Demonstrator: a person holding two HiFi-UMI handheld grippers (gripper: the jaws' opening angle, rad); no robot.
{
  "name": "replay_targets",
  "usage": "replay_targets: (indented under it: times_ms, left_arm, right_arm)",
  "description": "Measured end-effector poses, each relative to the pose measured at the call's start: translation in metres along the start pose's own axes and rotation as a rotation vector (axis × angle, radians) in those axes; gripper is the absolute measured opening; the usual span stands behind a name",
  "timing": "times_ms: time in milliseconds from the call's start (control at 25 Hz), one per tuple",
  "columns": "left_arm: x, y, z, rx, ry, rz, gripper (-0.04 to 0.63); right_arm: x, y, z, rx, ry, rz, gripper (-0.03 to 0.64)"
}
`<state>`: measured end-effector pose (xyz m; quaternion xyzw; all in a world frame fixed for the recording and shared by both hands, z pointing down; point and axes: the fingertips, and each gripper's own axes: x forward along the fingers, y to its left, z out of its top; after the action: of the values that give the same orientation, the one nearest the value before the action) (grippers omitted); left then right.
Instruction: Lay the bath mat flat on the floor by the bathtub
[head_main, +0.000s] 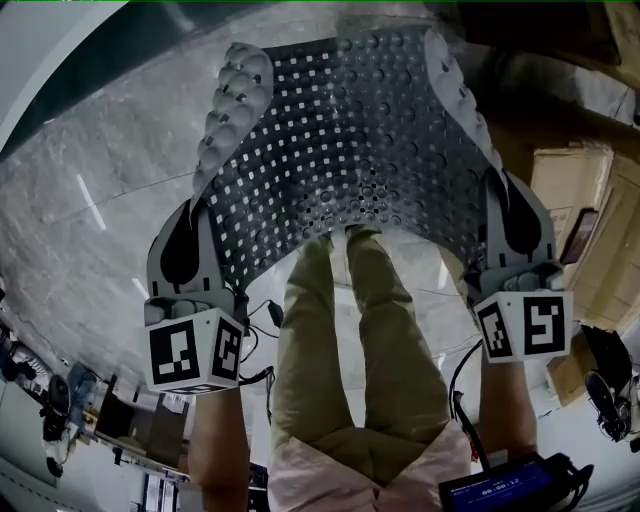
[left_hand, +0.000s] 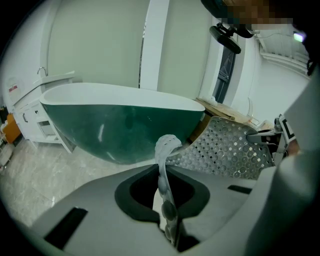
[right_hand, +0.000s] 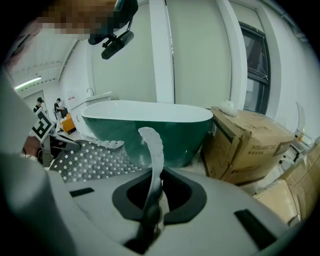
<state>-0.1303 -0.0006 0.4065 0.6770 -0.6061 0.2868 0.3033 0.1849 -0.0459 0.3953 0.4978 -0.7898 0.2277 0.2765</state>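
Over the pale marble floor (head_main: 80, 240), just ahead of olive trouser legs (head_main: 350, 340): dark perforated bath mat (head_main: 350, 140), spread wide and stretched between two grippers. Clamped tight on its left edge at the near corner: left gripper (head_main: 200, 205), pale suction-cup strip pinched edge-on between the jaws and curling up beyond them. Clamped the same way on the right edge: right gripper (head_main: 503, 190), thin strip of mat running up through the closed jaws. Both side edges rolled upward, middle lying flatter between. Square holes and round suction cups all over the sheet. Cannot tell whether the far end touches the floor. Just beyond the mat: dark green freestanding bathtub (left_hand: 120, 132) with white rim, on the same floor. Just beside the tub, at its right in the right gripper view: stacked cardboard boxes (right_hand: 250, 145). Near the right forearm: small device with lit blue screen (head_main: 495, 488). Beside the legs: loose black cables (head_main: 262, 330).
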Motion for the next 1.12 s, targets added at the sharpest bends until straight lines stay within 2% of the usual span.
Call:
replay_targets:
  times_ms: [600, 1120]
  left_arm:
    - [0.0088, 0.0080, -0.0108, -0.015, 0.033, -0.002, 0.038]
    - [0.0055, 0.0079, -0.0088, -0.020, 0.027, -0.011, 0.038]
  right_arm:
    - [0.0047, -0.0034, 0.0022, -0.011, 0.013, -0.013, 0.031]
    - [-0.0005, -0.0015, 0.0063, -0.029, 0.015, -0.021, 0.031]
